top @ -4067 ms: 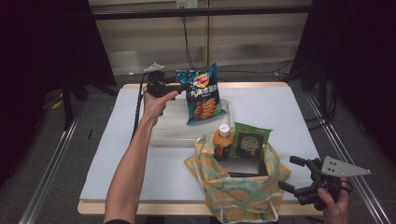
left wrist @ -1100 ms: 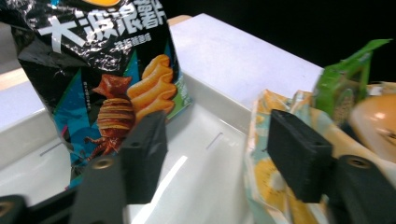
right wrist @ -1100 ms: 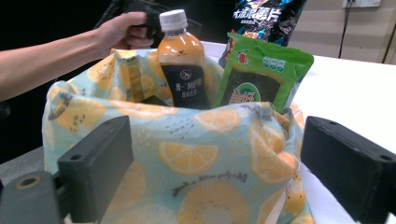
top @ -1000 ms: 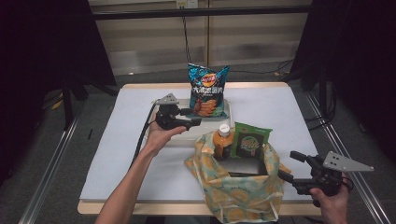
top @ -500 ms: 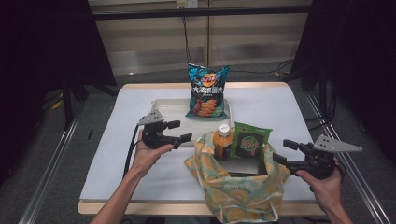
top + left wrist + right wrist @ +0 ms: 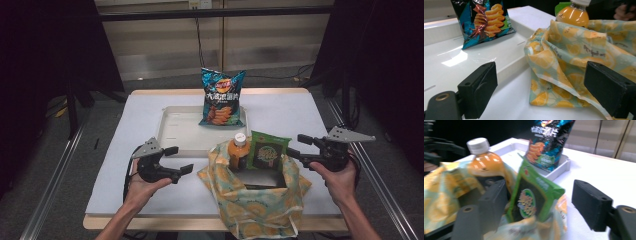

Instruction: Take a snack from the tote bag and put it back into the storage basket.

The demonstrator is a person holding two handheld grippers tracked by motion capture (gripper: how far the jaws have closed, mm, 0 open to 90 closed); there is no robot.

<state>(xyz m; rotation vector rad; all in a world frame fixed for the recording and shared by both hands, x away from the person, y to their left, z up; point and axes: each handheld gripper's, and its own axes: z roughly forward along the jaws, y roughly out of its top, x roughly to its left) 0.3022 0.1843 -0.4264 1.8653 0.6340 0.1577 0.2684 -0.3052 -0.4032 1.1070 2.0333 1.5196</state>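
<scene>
A lemon-print cloth bag (image 6: pixel 255 197) stands open at the table's front middle. An orange juice bottle (image 6: pixel 239 150) and a green snack packet (image 6: pixel 267 152) stick up out of it. A blue chips bag (image 6: pixel 221 97) stands upright at the back of a white tray (image 6: pixel 175 131). My left gripper (image 6: pixel 180 159) hovers open just left of the cloth bag (image 6: pixel 574 57), nothing between its fingers (image 6: pixel 477 92). My right gripper (image 6: pixel 297 146) is open at the bag's right rim, its jaws framing the green packet (image 6: pixel 534 197) beside the bottle (image 6: pixel 484 160).
The table (image 6: pixel 125 165) is covered in white, with a wooden edge along the front. The tray's bare left half (image 6: pixel 456 57) lies behind my left gripper. Metal rails run along the floor on both sides. A dark frame and cables stand behind the table.
My left gripper has drawn back from the chips bag, which now stands in the tray, toward the front left. My right gripper has moved left up to the cloth bag.
</scene>
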